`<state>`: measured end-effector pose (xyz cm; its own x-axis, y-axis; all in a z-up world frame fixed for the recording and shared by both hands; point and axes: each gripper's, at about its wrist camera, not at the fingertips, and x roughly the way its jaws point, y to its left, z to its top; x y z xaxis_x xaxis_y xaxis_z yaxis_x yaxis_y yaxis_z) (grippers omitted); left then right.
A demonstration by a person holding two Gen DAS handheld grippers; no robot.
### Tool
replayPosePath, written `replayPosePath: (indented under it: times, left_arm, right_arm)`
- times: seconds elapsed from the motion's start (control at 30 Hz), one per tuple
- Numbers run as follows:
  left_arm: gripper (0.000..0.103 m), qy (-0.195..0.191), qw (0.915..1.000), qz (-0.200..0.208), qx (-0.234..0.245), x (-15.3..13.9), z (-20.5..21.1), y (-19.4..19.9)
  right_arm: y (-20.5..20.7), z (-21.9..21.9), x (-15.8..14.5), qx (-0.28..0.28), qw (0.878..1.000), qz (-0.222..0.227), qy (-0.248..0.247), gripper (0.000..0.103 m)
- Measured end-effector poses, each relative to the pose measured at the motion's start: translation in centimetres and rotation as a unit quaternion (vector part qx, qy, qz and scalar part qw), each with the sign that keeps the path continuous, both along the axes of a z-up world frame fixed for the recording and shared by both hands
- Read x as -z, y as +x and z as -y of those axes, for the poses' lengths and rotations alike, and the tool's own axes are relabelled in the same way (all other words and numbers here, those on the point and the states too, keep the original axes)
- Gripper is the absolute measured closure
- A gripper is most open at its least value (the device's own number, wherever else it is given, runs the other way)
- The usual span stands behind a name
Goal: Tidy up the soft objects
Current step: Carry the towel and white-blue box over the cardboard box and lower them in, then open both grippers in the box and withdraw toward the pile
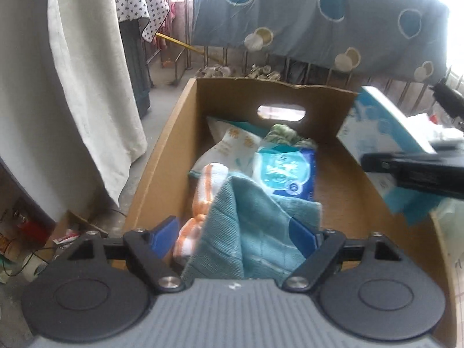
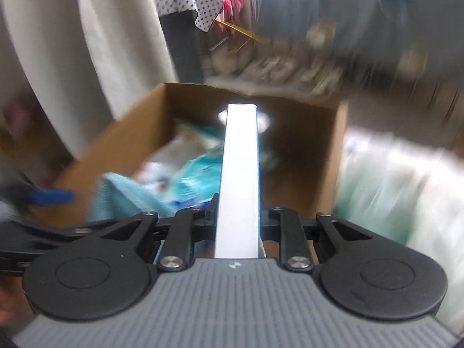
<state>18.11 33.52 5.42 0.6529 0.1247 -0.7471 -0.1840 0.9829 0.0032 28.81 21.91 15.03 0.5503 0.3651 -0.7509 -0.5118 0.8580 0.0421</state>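
Note:
An open cardboard box (image 1: 162,156) holds a teal towel (image 1: 249,232), an orange-and-white striped cloth (image 1: 203,200), a blue wipes pack (image 1: 287,171), a white patterned pack (image 1: 232,148) and a green cloth (image 1: 284,133). My left gripper (image 1: 233,232) is open over the box's near end. The teal towel lies loose between its blue pads (image 1: 163,237). My right gripper (image 2: 238,214) is shut on a flat white-and-blue pack (image 2: 239,174), seen edge-on and pointing at the box (image 2: 304,150). In the left wrist view that pack (image 1: 382,133) hangs over the box's right wall.
A white sheet (image 1: 87,87) hangs at the left, and a blue quilt with circles (image 1: 319,14) hangs behind the box. Shoes (image 1: 214,71) lie beyond the far wall. Small clutter and cables (image 1: 29,232) sit on the floor at the left. The right wrist view is blurred.

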Motion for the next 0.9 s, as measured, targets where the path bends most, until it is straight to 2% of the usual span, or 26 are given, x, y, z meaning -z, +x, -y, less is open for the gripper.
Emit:
replayPosePath:
  times: [0.07,0.13,0.17,0.2,0.23,0.37,0.47,0.5,0.6,0.67,0.7,0.77,0.83,0.87,0.9]
  left_arm:
    - [0.019,0.010,0.9999,0.012,0.006,-0.2,0.7,-0.3]
    - [0.019,0.007,0.9996,0.021,0.015,-0.4,1.3,-0.7]
    - [0.019,-0.001,0.9995,0.023,0.022,-0.7,1.5,-0.9]
    - [0.019,-0.009,0.9993,0.024,0.026,-0.7,1.6,-0.9]
    - [0.019,-0.018,0.9992,0.025,0.027,-0.8,1.5,-1.0]
    - [0.019,-0.030,0.9983,0.030,0.040,-1.1,1.5,-1.3]
    - [0.034,-0.038,0.9971,0.029,0.060,-0.9,2.1,-0.6]
    - [0.041,-0.051,0.9960,0.026,0.068,-0.8,2.4,-0.2]
    - [0.050,-0.093,0.9914,0.020,0.090,-0.7,3.7,2.4]
    - [0.049,-0.112,0.9886,0.005,0.101,-0.3,4.8,4.9]
    - [0.045,-0.112,0.9879,-0.008,0.107,0.1,5.6,6.4]
    - [0.045,-0.088,0.9900,-0.026,0.107,1.2,7.2,9.4]
    - [0.067,-0.042,0.9933,-0.045,0.098,2.4,8.6,11.5]
    - [0.071,-0.040,0.9929,-0.033,0.107,2.6,9.0,12.0]
    - [0.081,-0.041,0.9926,-0.030,0.110,2.6,9.3,12.5]
  right_arm:
    - [1.5,-1.6,0.7,0.001,0.999,-0.015,-0.044,0.082]
    - [3.1,-2.9,1.6,0.024,0.997,-0.023,-0.072,0.074]
    - [3.9,-3.2,1.9,0.032,0.996,-0.035,-0.076,0.068]
    - [4.6,-3.6,2.2,0.036,0.996,-0.050,-0.070,0.050]
    - [4.9,-3.7,2.4,0.039,0.996,-0.059,-0.056,0.040]
    - [4.6,-2.0,1.6,0.033,0.997,-0.064,0.006,0.040]
    - [3.2,0.2,-0.1,0.029,0.998,-0.035,0.037,0.041]
    - [2.7,1.2,-0.7,0.027,0.998,-0.037,0.052,0.042]
    - [1.7,4.1,-2.3,0.029,0.995,-0.022,0.091,0.044]
    - [0.8,6.0,-3.3,0.035,0.993,-0.012,0.109,0.044]
    - [0.4,6.9,-3.6,0.038,0.992,-0.012,0.123,0.044]
    - [-0.2,8.8,-4.1,0.044,0.988,-0.017,0.147,0.044]
    - [-0.8,10.3,-4.4,0.043,0.986,-0.022,0.159,0.044]
    - [-1.1,11.1,-4.5,0.042,0.985,-0.024,0.164,0.044]
    - [-1.4,11.9,-4.5,0.040,0.985,-0.027,0.167,0.044]
